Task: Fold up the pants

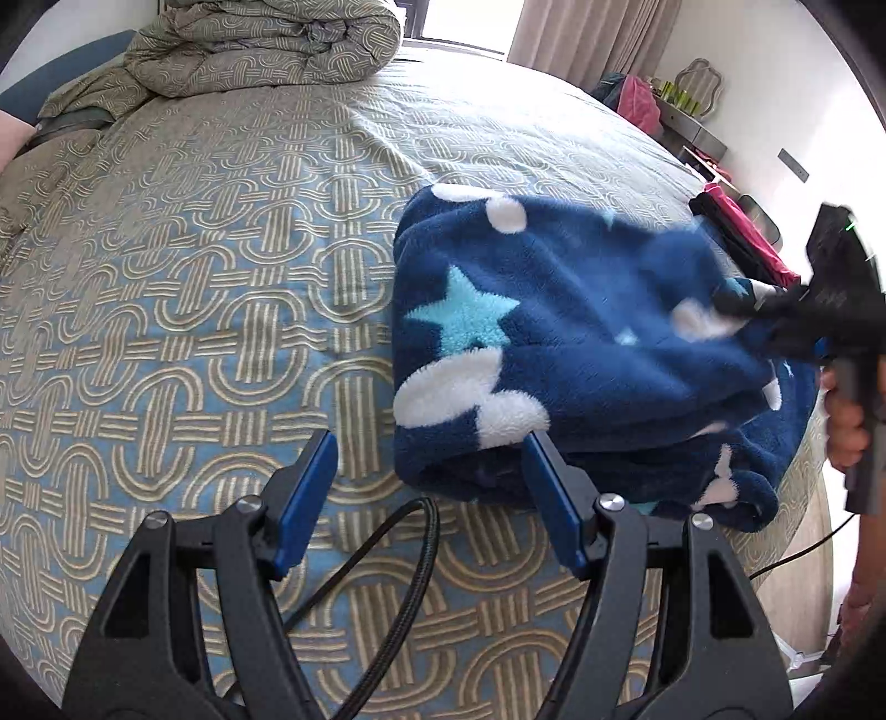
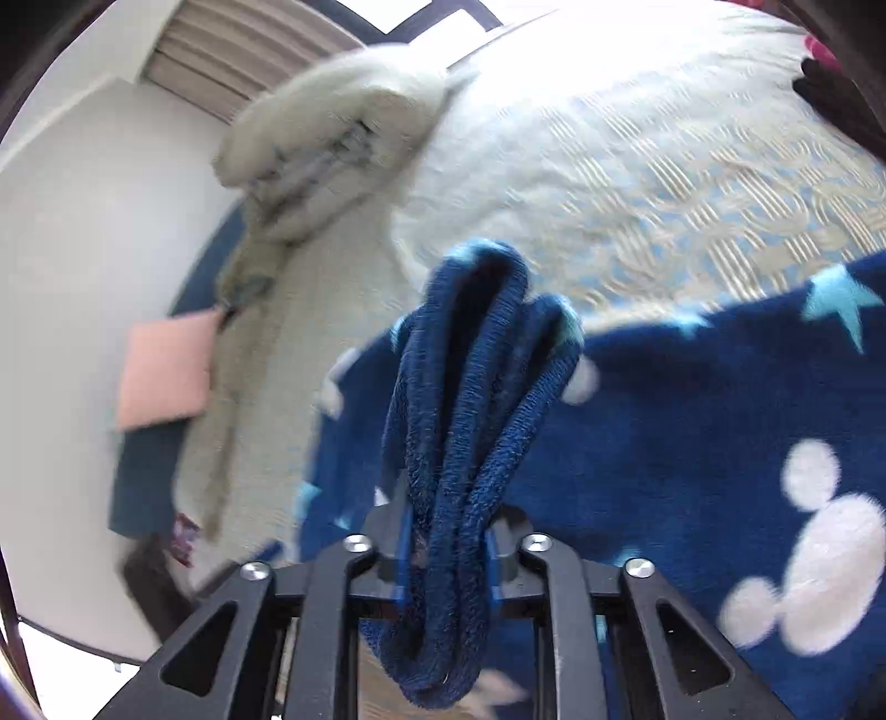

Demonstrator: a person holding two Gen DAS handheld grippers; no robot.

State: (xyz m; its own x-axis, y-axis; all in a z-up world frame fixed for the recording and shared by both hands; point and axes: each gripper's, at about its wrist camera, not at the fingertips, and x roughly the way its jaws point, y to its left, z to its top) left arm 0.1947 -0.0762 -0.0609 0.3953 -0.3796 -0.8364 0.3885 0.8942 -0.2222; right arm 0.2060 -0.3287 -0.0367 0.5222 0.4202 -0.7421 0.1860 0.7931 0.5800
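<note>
Patterned bedspread (image 1: 194, 288); rolled duvet (image 1: 266, 50) at far end; pink cushion (image 2: 166, 376).

Left of the folded fleece pants (image 1: 554, 332) the bedspread (image 1: 194, 277) lies bare and flat, so my left gripper (image 1: 432, 465) has free passage there. At the far left a rolled duvet (image 1: 266, 50) blocks the head of the bed. On the right, my right gripper (image 1: 736, 304) and a pile of pink and black clothes (image 1: 742, 232) crowd the edge.
</note>
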